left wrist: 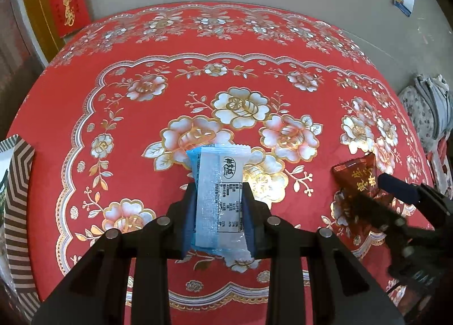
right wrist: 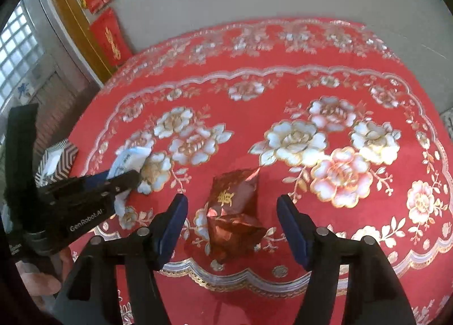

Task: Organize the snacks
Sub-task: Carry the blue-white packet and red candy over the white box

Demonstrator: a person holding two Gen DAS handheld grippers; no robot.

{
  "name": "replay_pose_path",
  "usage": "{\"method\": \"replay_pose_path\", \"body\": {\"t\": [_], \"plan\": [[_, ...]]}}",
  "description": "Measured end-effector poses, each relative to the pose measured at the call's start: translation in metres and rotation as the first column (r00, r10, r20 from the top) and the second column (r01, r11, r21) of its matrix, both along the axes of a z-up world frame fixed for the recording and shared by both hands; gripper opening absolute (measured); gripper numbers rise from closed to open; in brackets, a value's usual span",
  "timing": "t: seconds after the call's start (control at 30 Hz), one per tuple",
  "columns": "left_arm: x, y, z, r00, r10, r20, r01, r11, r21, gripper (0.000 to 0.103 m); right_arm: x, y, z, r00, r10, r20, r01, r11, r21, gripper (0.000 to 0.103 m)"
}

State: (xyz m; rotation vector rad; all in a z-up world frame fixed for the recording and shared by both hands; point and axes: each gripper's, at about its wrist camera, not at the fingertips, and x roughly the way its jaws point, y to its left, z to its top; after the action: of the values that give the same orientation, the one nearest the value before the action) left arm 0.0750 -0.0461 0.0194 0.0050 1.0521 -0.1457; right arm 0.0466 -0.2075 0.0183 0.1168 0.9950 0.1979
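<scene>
I am gripping the blue-and-white snack packet [left wrist: 219,200] between the fingers of my left gripper [left wrist: 219,197], which are pressing its two long sides and holding it above the red flowered worktop [left wrist: 254,41]. The dark red snack packets [right wrist: 235,211] are lying on the worktop between the fingers of my right gripper [right wrist: 232,220]; those fingers are standing wide apart, touching nothing.

In my judgement, the sorting step is under way: one packet is being carried, and the red ones are either just set down or awaiting pickup. The next move calls for taking the blue packet to its place, probably toward the striped box [left wrist: 17,183] at the left edge, and easing the grip only once it is over that spot.

The left wrist view is showing the printed back of the blue packet and only part of the red one. The right wrist view is showing two red packets overlapping, a hand [right wrist: 36,282] under the left gripper, and a window [right wrist: 17,53].
</scene>
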Motion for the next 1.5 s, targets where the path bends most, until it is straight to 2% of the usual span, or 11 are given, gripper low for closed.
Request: {"method": "replay_pose_path", "body": {"t": [0.07, 0.1, 0.13, 0.17, 0.4, 0.73, 1.03, 1.17, 1.5], "plan": [[-0.002, -0.003, 0.000, 1.000, -0.007, 0.004, 0.007, 1.000, 0.007, 0.027, 0.000, 0.010, -0.008, 1.000, 0.013, -0.019, -0.015, 0.997, -0.070, 0.066], [-0.004, -0.002, 0.000, 1.000, -0.009, 0.006, 0.009, 1.000, 0.009, 0.027, -0.001, 0.012, -0.011, 1.000, 0.009, -0.013, -0.010, 0.995, -0.096, 0.061], [-0.004, -0.002, -0.001, 1.000, -0.009, 0.007, 0.009, 1.000, 0.007, 0.027, -0.001, 0.013, -0.010, 1.000, 0.004, 0.008, -0.003, 0.993, -0.117, 0.052], [-0.005, -0.002, -0.001, 1.000, -0.010, 0.008, 0.010, 1.000, 0.006, 0.027, -0.002, 0.012, -0.010, 1.000, 0.007, 0.018, -0.005, 0.994, -0.108, 0.037], [-0.016, 0.007, 0.001, 1.000, 0.000, 0.010, 0.000, 1.000, -0.012, 0.027, -0.022, 0.002, 0.007, 0.995, -0.004, 0.097, 0.007, 1.000, -0.027, 0.036], [-0.047, 0.020, 0.013, 0.997, 0.015, 0.079, -0.016, 1.000, 0.006, 0.027, -0.058, 0.030, 0.019, 0.987, 0.005, 0.163, -0.008, 1.000, 0.017, 0.036], [-0.075, 0.038, 0.025, 0.989, 0.033, 0.145, -0.035, 0.999, 0.014, 0.027, -0.077, 0.052, 0.016, 0.984, -0.023, 0.176, 0.014, 0.999, 0.051, 0.036], [-0.088, 0.048, 0.030, 0.984, 0.043, 0.175, -0.047, 0.999, 0.017, 0.027, -0.083, 0.065, 0.019, 0.981, -0.027, 0.190, 0.021, 0.999, 0.032, 0.036], [-0.118, 0.089, 0.044, 0.967, 0.100, 0.235, -0.107, 0.994, 0.015, 0.027, -0.091, 0.109, 0.025, 0.979, 0.029, 0.204, -0.038, 0.998, 0.039, 0.036]]}}
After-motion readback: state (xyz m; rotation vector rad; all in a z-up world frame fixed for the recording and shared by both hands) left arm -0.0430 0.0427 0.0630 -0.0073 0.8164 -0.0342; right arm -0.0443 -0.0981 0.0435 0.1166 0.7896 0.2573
